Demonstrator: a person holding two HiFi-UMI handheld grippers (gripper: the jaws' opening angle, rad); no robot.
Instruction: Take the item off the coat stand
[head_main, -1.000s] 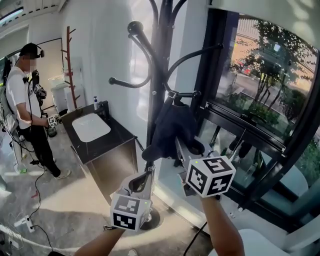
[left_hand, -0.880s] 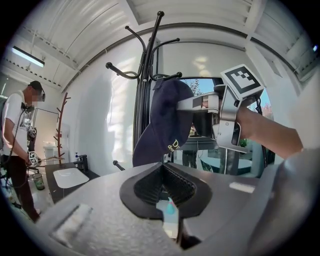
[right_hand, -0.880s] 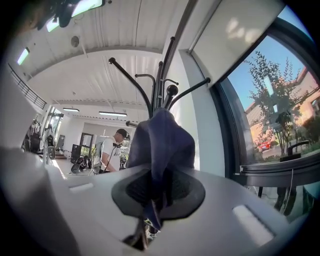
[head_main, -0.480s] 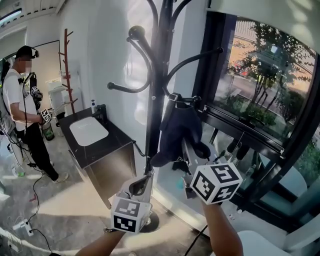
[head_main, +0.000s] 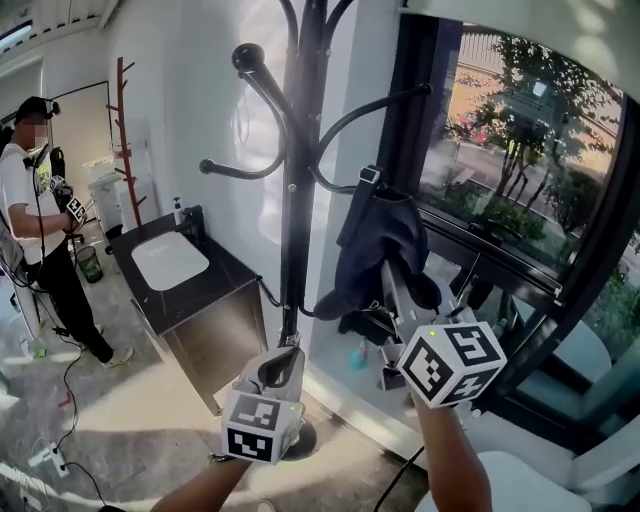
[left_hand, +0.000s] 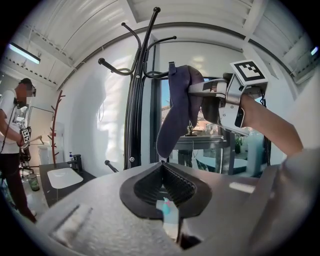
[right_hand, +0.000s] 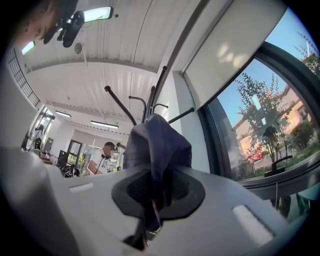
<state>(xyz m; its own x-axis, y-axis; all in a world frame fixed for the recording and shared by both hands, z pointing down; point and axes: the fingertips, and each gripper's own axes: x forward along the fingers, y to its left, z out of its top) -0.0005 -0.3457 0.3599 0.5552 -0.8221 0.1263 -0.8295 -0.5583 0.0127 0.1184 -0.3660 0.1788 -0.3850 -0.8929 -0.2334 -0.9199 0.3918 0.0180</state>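
No legible text or numbers

A person (head_main: 38, 205) stands near a black sink counter (head_main: 222, 283).

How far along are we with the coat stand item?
Done: right gripper shut on the dark blue item. In hand: the item, its top by a hook of the coat stand; whether it is free, I cannot tell. Left: carry it clear of the stand.

A tall dark-framed window (head_main: 500, 180) filled 1 to 4 o'clock, with sunlit trees beyond. At 9 o'clock a black-topped cabinet (head_main: 228, 282) holding a white rectangular basin (head_main: 170, 262) stood against the glossy white wall (head_main: 190, 100), on grey concrete floor (head_main: 120, 410).
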